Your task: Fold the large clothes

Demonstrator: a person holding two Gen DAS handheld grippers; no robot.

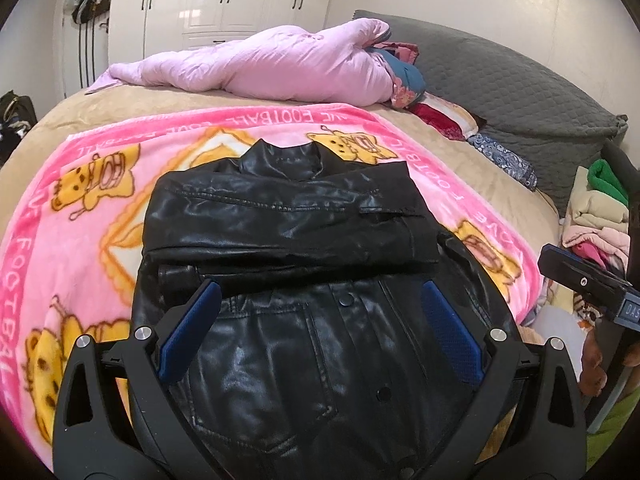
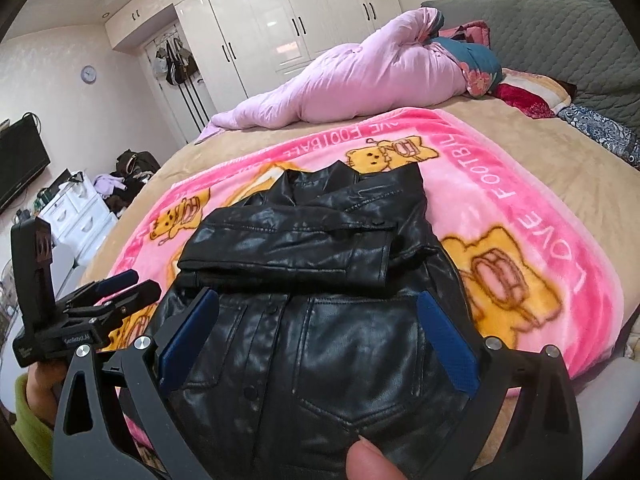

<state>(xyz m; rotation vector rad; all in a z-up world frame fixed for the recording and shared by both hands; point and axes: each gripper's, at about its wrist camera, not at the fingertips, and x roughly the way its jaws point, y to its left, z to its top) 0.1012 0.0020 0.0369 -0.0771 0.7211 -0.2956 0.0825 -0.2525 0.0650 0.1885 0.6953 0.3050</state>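
Observation:
A black leather jacket (image 1: 296, 216) lies front up on a pink cartoon blanket (image 1: 80, 208), collar at the far end and both sleeves folded across the chest. My left gripper (image 1: 320, 312) is open just above the jacket's lower front, blue pads (image 1: 192, 320) wide apart with nothing between them. In the right wrist view the jacket (image 2: 304, 240) shows the same fold. My right gripper (image 2: 318, 304) is open over the hem area, also holding nothing. The left gripper (image 2: 112, 292) sits at the jacket's left edge. A person's fingertip (image 2: 368, 460) touches the hem.
The blanket (image 2: 520, 208) covers a tan bed (image 1: 480, 184). A lilac quilt (image 1: 256, 68) and pillows (image 1: 440, 116) lie at the far side by a grey headboard (image 1: 512, 80). Folded clothes (image 1: 596, 216) are stacked at the right. White wardrobes (image 2: 288, 20) and a small dresser (image 2: 80, 208) stand beyond.

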